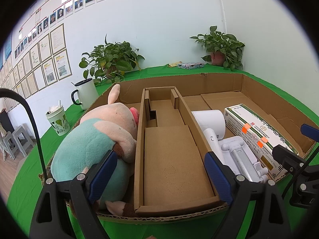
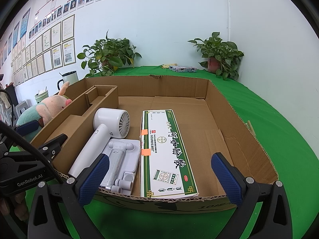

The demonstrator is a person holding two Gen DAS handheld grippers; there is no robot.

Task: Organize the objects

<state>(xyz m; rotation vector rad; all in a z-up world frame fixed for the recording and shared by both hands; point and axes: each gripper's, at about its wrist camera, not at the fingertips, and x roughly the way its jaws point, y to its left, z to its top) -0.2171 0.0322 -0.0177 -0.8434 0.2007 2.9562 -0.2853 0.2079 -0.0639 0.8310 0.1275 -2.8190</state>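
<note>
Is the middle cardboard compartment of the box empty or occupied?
Empty: the middle compartment shows only bare cardboard floor, with the plush toy left of it and the hair dryer right.

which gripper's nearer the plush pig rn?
Left. The left gripper hangs open with one finger right beside the plush pig; the right gripper sits farther off, over the medicine box.

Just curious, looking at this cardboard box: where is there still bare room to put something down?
The cardboard box is bare right of the long medicine carton, and its narrow middle channel is bare. The hair dryer, white folding stand and plush pig crowd the left.
</note>
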